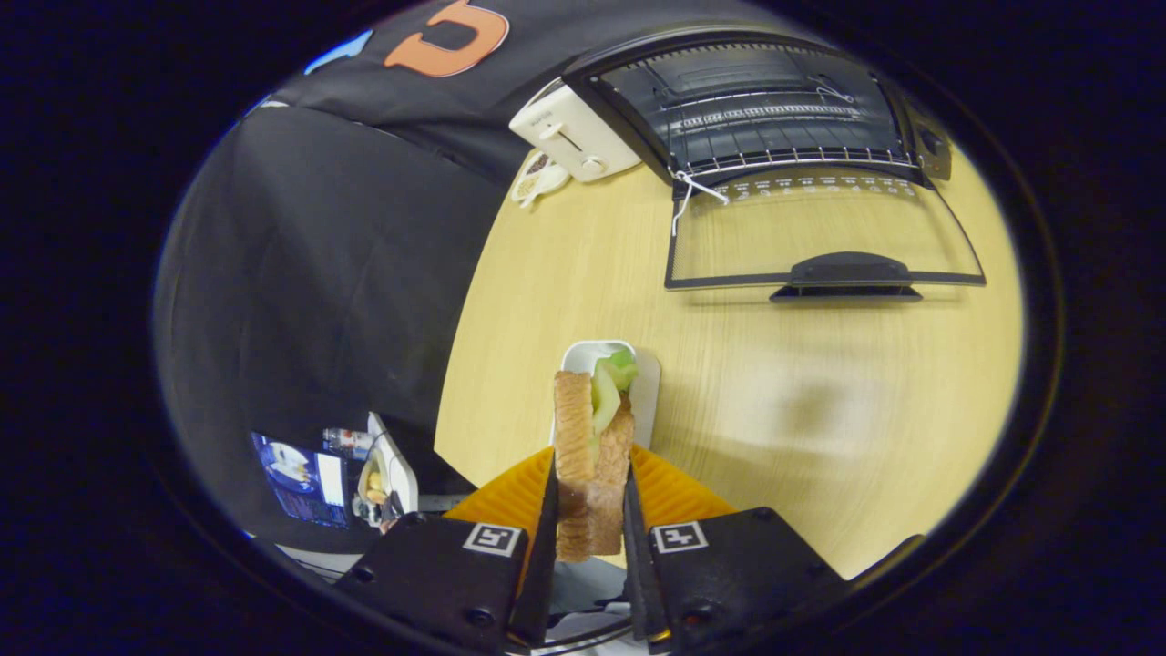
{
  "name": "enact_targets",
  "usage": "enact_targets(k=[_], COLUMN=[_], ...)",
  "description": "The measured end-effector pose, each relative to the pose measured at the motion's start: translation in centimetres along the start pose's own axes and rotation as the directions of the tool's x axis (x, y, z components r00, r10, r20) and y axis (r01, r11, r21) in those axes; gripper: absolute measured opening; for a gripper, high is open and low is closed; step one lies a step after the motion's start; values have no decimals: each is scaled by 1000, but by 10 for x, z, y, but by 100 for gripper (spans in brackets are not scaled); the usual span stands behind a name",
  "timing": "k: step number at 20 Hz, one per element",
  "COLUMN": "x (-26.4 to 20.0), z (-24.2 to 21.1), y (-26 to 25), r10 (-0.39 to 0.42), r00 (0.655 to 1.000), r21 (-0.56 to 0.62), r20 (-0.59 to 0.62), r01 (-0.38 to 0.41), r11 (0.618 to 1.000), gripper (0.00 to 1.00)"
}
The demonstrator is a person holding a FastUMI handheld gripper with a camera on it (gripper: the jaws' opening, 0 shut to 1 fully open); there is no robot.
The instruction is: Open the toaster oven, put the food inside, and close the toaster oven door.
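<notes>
The gripper [590, 510] has its two fingers pressed tight on a sandwich [592, 446], one finger on each side. The sandwich stands on its edge between the fingers. It has two brown slices of bread with green filling [612, 378] poking out at the far end. The sandwich sticks out past the fingertips, away from the hand.

Under the fingers is an orange plate [674, 497] with ridges on it. Just beyond the sandwich is a small white dish [643, 401], partly hidden behind the bread. Both sit on a light wooden table [820, 410].

Far across the table, a bit to the right, is the toaster oven [756, 100]. Its glass door [820, 232] is open and lies flat toward us, with a dark handle [847, 273] at its near edge. A wire rack [774, 114] can be seen inside. A white string [688, 191] hangs at the left corner of the door.

Left of the oven stands a white toaster [569, 132], with a small white thing [537, 178] just in front of it. On the near left, past the table's edge, there is a lit screen [301, 478].
</notes>
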State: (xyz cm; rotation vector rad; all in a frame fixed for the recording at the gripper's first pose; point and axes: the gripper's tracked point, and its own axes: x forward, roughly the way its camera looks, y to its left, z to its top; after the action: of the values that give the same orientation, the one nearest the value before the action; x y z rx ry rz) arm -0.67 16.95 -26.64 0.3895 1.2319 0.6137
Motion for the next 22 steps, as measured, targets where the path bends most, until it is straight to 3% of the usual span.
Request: enact_targets(k=[3,7,15,17,22], x=[-15,-27,-38,-45,-55], z=[5,14,52,65,98], y=[11,23,14,20,6], r10=[88,269,296,320,289], r00=[996,963,918,885,827], r21=[18,-8,-192,-193,-91], r20=[19,29,264,338,483], r01=[-89,-269,-250,-268,-281], r11=[996,963,949,944,955], gripper=[39,39,39,39,39])
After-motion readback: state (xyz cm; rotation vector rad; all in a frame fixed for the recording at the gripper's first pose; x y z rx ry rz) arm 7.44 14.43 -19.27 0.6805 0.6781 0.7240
